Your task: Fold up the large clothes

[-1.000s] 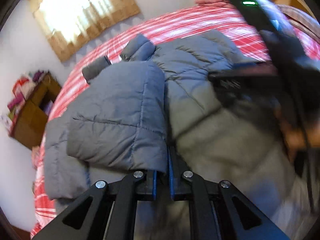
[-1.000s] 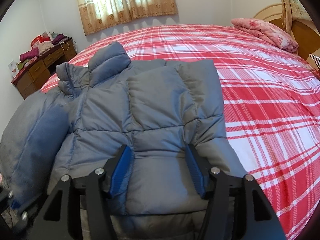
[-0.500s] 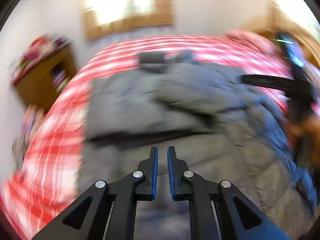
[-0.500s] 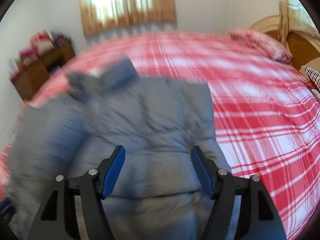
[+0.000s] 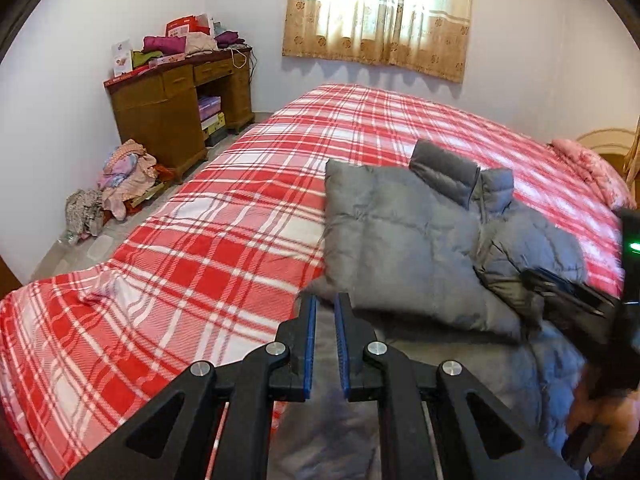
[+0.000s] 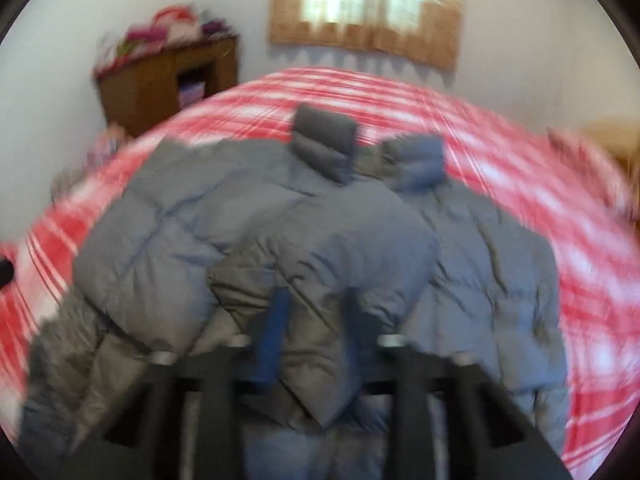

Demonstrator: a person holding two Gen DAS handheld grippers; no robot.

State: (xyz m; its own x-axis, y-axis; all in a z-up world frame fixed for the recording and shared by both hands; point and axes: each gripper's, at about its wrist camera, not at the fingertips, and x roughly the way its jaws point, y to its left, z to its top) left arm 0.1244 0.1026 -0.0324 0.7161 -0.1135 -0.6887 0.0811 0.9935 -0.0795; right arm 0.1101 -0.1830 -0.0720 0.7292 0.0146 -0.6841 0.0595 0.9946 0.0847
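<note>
A grey puffer jacket (image 5: 404, 240) lies on the red plaid bed (image 5: 208, 248), both sleeves folded in over the body. In the left wrist view my left gripper (image 5: 325, 312) is almost shut with nothing between its blue pads, at the jacket's left edge. My right gripper (image 5: 560, 292) shows at the right, over the jacket. In the blurred right wrist view the jacket (image 6: 280, 248) fills the middle, and my right gripper (image 6: 316, 308) is shut on a fold of the right sleeve.
A wooden desk (image 5: 176, 100) piled with clothes stands against the far left wall, with a heap of clothes (image 5: 116, 184) on the floor beside it. A curtained window (image 5: 380, 12) is behind the bed. A pink pillow (image 5: 592, 168) lies at the headboard.
My left gripper has let go of the left sleeve, which now lies folded on the body, and has swung to the jacket's left edge. My right gripper has closed on the right sleeve and carried it inward.
</note>
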